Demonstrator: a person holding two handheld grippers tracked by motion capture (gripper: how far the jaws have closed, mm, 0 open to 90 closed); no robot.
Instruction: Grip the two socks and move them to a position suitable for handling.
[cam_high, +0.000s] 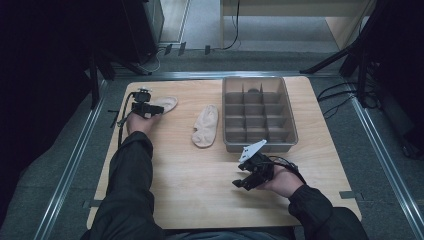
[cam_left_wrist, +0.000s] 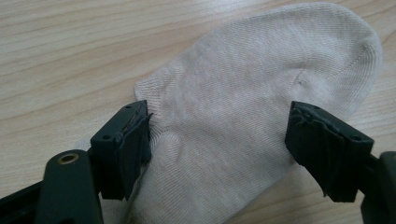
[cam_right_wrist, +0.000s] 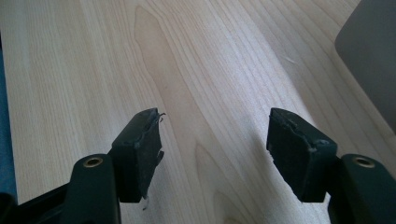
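Note:
Two beige socks lie flat on the wooden table (cam_high: 175, 175). One sock (cam_high: 167, 104) (cam_left_wrist: 261, 84) lies at the far left, and my left gripper (cam_high: 148, 109) (cam_left_wrist: 219, 140) is down over it, open, with jaws straddling its width. The left pad (cam_left_wrist: 135, 140) sits at the sock's edge, while the right pad (cam_left_wrist: 317, 144) stands over its far side. The other sock (cam_high: 206, 126) lies mid-table, apart from both grippers. Near the front right, my right gripper (cam_high: 244, 183) (cam_right_wrist: 215, 149) hovers open above bare wood with nothing between its jaws.
A grey plastic organiser box (cam_high: 287, 117) (cam_right_wrist: 373, 51) with several compartments stands at the back right of the table, just beyond the right gripper. One far compartment holds something dark. Metal rails run along both table sides.

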